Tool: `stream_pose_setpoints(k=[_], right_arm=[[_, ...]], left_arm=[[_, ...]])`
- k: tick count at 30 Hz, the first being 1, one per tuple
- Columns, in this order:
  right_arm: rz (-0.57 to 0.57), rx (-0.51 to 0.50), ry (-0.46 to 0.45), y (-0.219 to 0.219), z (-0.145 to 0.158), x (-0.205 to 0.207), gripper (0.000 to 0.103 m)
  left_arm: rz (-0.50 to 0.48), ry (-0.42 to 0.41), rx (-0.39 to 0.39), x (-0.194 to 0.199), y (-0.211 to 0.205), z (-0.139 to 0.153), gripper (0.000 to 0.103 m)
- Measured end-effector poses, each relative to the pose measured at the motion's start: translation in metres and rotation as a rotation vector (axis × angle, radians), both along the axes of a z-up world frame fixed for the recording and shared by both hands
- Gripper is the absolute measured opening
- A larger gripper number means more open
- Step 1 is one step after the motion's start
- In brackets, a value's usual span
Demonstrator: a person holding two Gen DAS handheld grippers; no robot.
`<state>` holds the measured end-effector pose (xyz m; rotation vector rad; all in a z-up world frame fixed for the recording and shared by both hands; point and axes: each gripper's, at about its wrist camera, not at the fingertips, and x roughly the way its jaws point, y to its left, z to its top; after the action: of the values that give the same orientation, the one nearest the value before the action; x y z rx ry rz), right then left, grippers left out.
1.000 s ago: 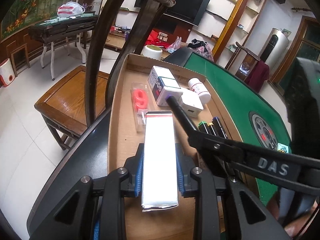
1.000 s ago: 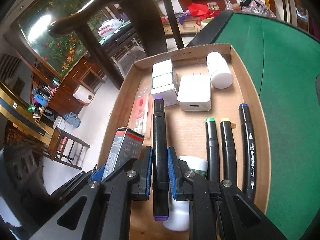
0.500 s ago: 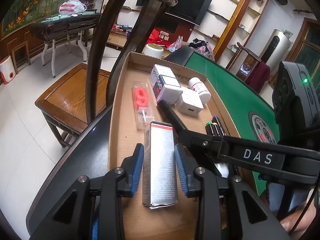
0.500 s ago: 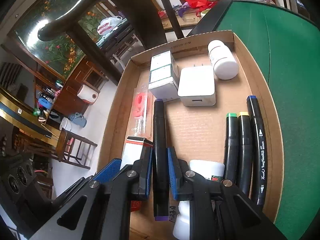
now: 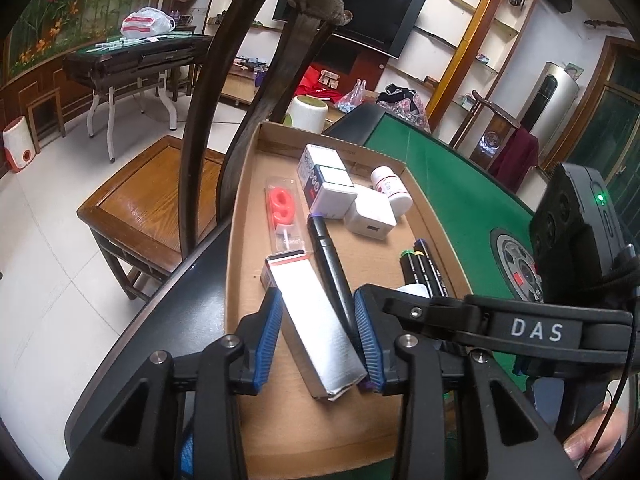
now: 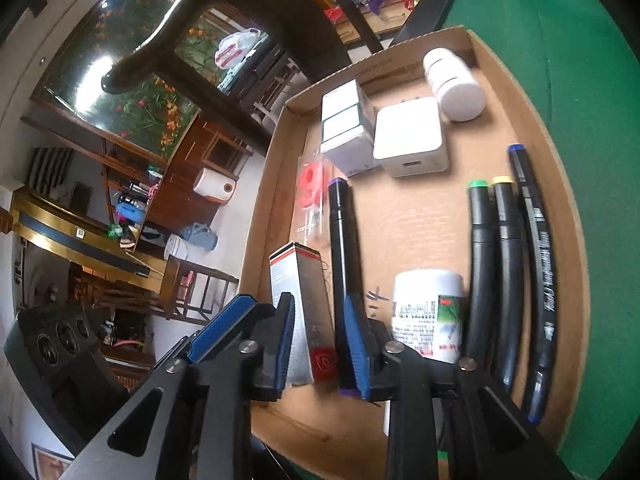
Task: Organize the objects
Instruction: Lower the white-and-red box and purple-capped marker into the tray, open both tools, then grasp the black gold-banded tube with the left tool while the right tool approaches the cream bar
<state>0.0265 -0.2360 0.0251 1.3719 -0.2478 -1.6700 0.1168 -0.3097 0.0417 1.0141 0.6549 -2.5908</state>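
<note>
A cardboard tray (image 5: 240,280) on the green table holds the objects. A long silver box (image 5: 316,320) with a red band lies in it; my left gripper (image 5: 320,340) is open with its pads either side of the box. A black purple-capped marker (image 6: 340,264) lies beside the box (image 6: 308,312); my right gripper (image 6: 320,344) is open around both. Three black markers (image 6: 504,264), a white bottle (image 6: 428,312), a white charger (image 6: 412,136), a small box (image 6: 344,124), a second white bottle (image 6: 456,84) and a red packet (image 6: 310,188) lie in the tray.
A dark wooden chair back (image 5: 224,120) rises just beyond the tray's left side. The green felt table (image 5: 452,196) stretches right of the tray, with a round dial (image 5: 516,264) set in it. My right gripper's body (image 5: 540,328) crosses the left wrist view.
My left gripper opened and let go of the silver box, which now lies skewed in the tray. My right gripper opened and released the purple-capped marker beside it.
</note>
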Motion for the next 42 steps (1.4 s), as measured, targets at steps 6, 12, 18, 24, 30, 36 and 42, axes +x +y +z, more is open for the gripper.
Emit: stream_pose_setpoints(k=[6, 12, 18, 24, 30, 36, 42], right_arm=[[-0.046, -0.016, 0.086, 0.038, 0.019, 0.004, 0.031], [-0.138, -0.019, 0.168, 0.100, 0.034, -0.001, 0.035], [-0.232, -0.021, 0.206, 0.164, 0.035, -0.012, 0.036], [-0.301, 0.002, 0.255, 0.230, 0.039, -0.024, 0.036], [-0.432, -0.012, 0.343, 0.320, 0.058, -0.035, 0.038], [-0.596, -0.035, 0.346, 0.382, 0.064, -0.045, 0.047], [-0.633, -0.053, 0.327, 0.397, 0.067, -0.049, 0.047]], left_arm=[[-0.034, 0.026, -0.011, -0.002, 0.015, 0.010, 0.037], [-0.131, 0.030, -0.062, -0.019, 0.052, 0.019, 0.040], [-0.246, 0.004, -0.100, -0.044, 0.104, 0.019, 0.042], [-0.390, -0.033, -0.154, -0.079, 0.165, 0.010, 0.042], [-0.578, -0.026, -0.204, -0.122, 0.218, 0.002, 0.047], [-0.714, -0.070, -0.251, -0.174, 0.259, -0.008, 0.051], [-0.810, -0.085, -0.325, -0.194, 0.291, -0.019, 0.057]])
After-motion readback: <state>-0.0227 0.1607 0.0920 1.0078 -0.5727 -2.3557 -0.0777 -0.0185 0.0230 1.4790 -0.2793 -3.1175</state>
